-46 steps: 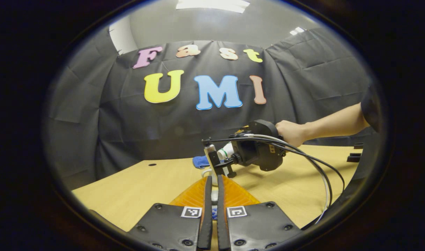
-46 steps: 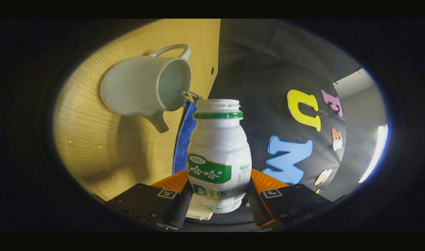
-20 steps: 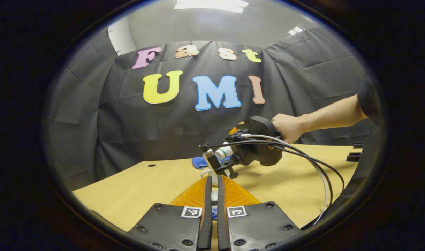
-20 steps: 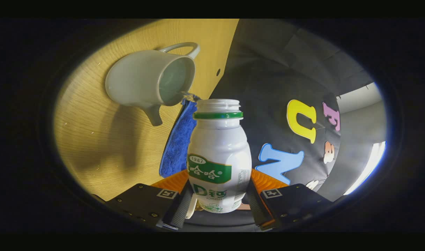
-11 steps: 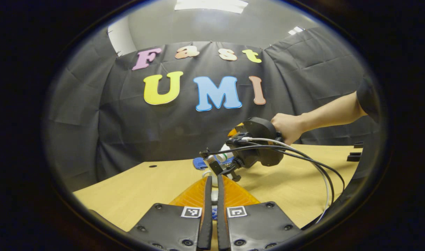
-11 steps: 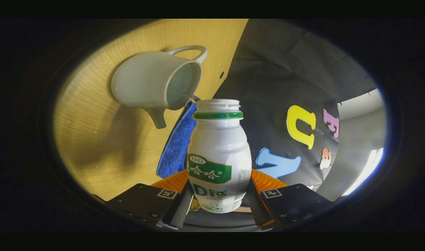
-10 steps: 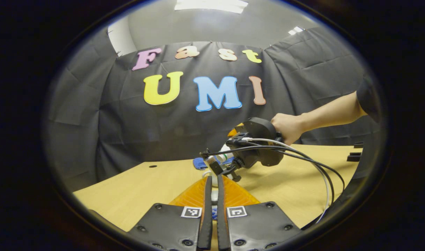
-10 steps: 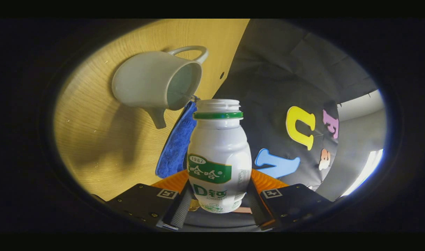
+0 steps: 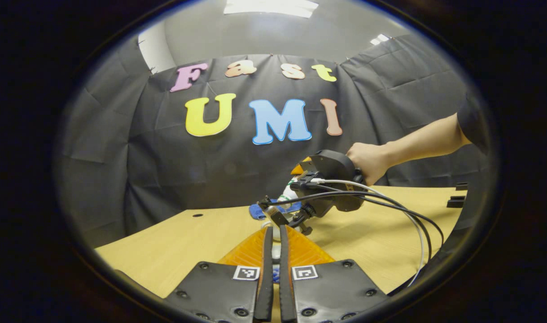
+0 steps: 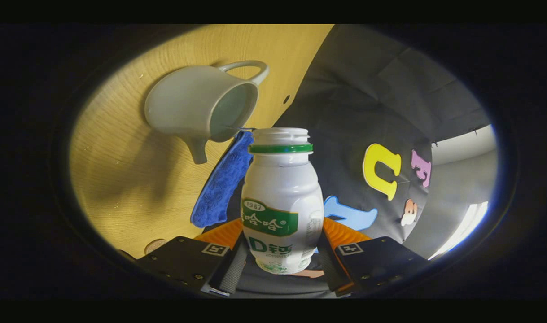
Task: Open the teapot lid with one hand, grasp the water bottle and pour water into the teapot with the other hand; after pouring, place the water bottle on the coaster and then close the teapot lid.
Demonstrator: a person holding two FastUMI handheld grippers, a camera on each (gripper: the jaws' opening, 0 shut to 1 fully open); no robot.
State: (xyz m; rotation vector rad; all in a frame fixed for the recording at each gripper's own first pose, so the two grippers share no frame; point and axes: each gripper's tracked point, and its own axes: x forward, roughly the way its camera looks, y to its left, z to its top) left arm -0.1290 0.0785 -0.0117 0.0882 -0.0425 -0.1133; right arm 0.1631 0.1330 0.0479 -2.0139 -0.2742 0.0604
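Bottle [image 10: 282, 197], light smooth plastic, sat clamped low on its belly in the right gripper [image 10: 280, 264], teapot [image 10: 201, 107] at ten o'clock; left gripper [image 9: 273, 251] jaws together

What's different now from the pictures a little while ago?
The right gripper has tipped the water bottle up from its pour, so in the right gripper view more of the blue cloth shows under the teapot. The grip on the bottle is unchanged. The left gripper stays pinched shut, and the teapot has not moved.
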